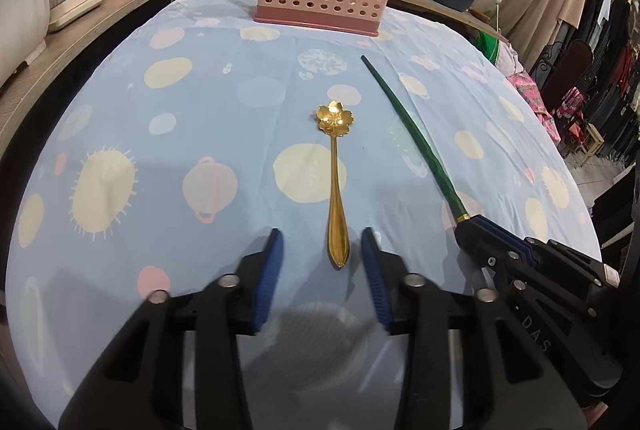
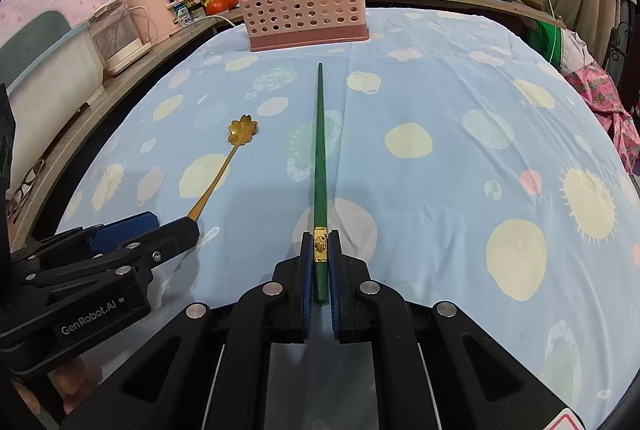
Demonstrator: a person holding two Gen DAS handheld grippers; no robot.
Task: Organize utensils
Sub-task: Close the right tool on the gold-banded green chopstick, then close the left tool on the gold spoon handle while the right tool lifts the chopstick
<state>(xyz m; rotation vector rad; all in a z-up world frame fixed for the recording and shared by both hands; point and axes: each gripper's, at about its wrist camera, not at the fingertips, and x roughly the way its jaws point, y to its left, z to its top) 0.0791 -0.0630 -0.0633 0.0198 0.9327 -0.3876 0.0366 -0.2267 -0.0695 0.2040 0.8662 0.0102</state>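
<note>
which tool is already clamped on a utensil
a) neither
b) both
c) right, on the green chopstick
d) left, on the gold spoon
c: the right tool is shut on the green chopstick, while the left tool only straddles the gold flower spoon handle, with gaps on both sides.

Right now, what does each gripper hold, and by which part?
Right gripper: green chopstick, at its gold-banded thick end. Left gripper: nothing; jaws open around the gold spoon handle.

Two close wrist views angled down, perhaps sharing the tablecloth (image 1: pixel 200 102).
</note>
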